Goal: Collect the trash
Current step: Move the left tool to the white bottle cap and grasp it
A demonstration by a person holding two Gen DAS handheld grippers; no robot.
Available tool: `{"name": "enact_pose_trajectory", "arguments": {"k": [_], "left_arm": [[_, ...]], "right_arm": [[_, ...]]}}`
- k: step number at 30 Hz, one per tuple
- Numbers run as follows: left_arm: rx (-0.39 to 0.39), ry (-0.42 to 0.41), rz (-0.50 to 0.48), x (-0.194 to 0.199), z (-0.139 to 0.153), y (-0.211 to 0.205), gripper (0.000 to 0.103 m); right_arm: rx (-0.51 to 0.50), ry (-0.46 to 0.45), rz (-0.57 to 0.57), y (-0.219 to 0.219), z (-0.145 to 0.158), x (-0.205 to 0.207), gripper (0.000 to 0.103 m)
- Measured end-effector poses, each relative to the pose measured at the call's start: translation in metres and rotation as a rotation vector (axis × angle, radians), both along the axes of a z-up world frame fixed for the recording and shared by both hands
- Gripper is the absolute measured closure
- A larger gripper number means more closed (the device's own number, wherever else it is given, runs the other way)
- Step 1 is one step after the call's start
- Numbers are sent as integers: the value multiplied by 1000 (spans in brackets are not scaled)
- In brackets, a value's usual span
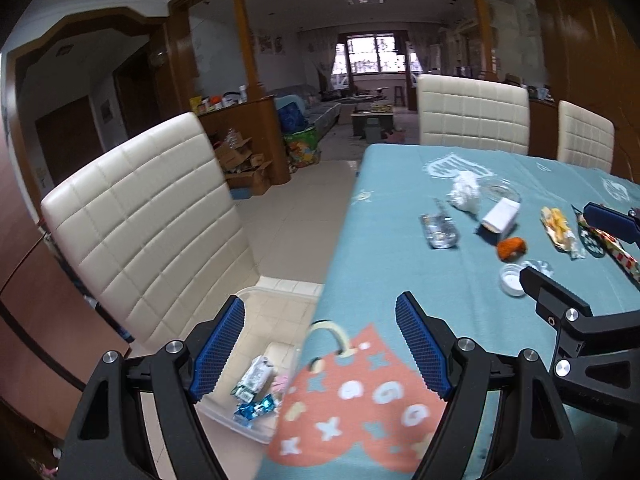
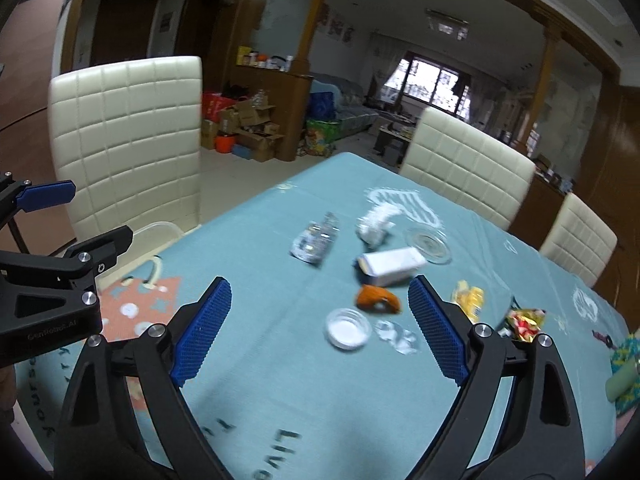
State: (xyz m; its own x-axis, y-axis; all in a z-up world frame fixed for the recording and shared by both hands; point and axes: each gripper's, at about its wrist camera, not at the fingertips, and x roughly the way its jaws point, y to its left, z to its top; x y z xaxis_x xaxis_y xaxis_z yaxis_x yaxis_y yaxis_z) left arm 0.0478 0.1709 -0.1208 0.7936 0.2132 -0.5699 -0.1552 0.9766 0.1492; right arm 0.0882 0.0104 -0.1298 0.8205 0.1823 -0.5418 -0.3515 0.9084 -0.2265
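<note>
Currently both the left hand-held gripper (image 1: 320, 346) and right hand-held gripper (image 2: 320, 330) gape empty above the littered tablecloth (image 2: 248, 248).

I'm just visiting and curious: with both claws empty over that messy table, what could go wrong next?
1. The clear glass dish lies among the litter; it might get binned or knocked.
2. The clear plastic bin sits low beside the teal tablecloth, so dropped pieces could miss it.
3. The crushed clear plastic bottle may slip from the pads.

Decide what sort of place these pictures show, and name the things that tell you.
Most likely a home dining area: a table under a teal tablecloth, cream padded dining chairs around it, and a living room with a sofa beyond.
</note>
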Motion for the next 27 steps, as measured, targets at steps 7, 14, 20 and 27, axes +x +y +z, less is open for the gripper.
{"name": "enact_pose_trajectory", "arguments": {"k": [7, 14, 20, 27], "left_arm": [[-43, 66, -103, 22, -6, -49, 65], [-64, 115, -148, 38, -15, -85, 74], [-54, 153, -183, 52, -25, -110, 74], [-78, 225, -234, 75, -42, -130, 74]], "right_arm": [[35, 31, -119, -64, -4, 11, 13], [62, 64, -185, -108, -11, 19, 13], [72, 94, -214, -132, -19, 29, 13], [85, 137, -226, -146, -32, 47, 13]]}}
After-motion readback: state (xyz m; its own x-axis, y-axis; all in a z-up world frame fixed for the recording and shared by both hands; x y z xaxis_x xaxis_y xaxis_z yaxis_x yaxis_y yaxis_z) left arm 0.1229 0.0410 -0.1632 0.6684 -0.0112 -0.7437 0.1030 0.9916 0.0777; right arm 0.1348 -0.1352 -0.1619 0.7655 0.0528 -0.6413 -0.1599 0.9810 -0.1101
